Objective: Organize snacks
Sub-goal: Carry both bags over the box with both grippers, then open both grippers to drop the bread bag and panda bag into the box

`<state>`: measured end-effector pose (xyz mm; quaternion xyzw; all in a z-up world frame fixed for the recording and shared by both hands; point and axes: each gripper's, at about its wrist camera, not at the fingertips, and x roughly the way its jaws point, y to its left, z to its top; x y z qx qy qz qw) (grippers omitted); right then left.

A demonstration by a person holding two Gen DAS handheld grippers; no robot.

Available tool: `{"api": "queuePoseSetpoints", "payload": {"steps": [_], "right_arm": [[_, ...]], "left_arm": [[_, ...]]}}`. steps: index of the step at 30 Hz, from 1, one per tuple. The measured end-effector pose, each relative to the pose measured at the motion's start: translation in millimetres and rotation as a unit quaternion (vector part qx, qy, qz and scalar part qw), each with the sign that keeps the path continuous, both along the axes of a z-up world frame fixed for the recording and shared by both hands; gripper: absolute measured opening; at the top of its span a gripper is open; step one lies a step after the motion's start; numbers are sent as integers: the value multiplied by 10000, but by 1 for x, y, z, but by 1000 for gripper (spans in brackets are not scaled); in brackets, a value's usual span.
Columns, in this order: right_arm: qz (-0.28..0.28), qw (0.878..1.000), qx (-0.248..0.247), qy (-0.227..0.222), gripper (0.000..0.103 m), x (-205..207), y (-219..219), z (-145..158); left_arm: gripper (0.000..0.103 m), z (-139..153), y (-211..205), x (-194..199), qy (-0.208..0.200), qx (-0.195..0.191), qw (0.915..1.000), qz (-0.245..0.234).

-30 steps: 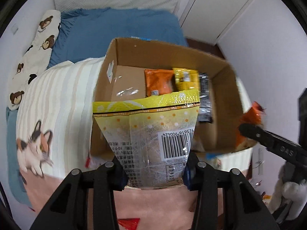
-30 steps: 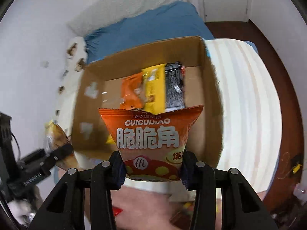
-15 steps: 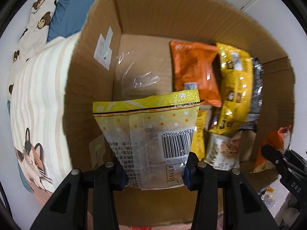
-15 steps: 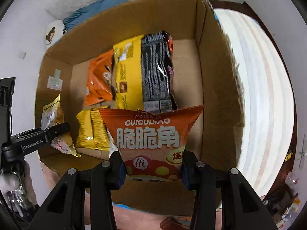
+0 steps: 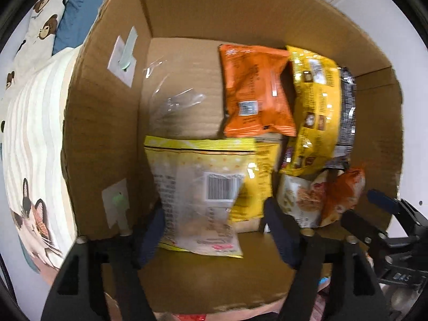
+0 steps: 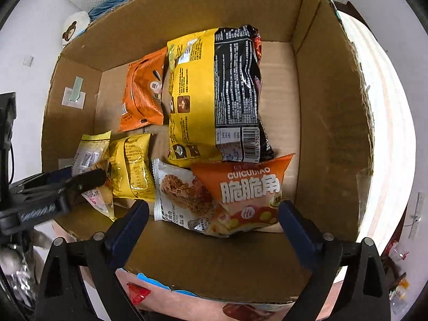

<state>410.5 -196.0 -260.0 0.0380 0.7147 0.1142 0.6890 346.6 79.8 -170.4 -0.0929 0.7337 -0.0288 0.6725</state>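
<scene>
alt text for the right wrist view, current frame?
The right gripper, jaws wide apart, hangs over an open cardboard box, with an orange CUICUIJIAO chip bag lying loose between its fingers on other snack packets. A big yellow-and-black packet lies behind it, and at far left the left gripper reaches in at a pale yellow packet.

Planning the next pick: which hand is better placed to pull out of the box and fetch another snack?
Right. The right gripper is wide open, its orange bag lying in the box clear of both fingers. The left gripper has the yellow bag against one finger.
</scene>
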Motion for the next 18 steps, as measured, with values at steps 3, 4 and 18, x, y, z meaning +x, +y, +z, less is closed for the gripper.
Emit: {"api": "queuePoseSetpoints", "payload": {"steps": [3, 4, 18], "right_arm": [[-71, 10000, -47, -46, 99, -2, -3, 1], [-87, 9999, -62, -66, 99, -3, -4, 2], [-81, 9943, -255, -1036, 101, -38, -8, 54]], "left_arm": [[97, 12, -7, -6, -201, 169, 9996, -45], [97, 16, -7, -7, -248, 206, 9995, -22], [98, 77, -9, -35, -1390, 387, 9893, 220]]}}
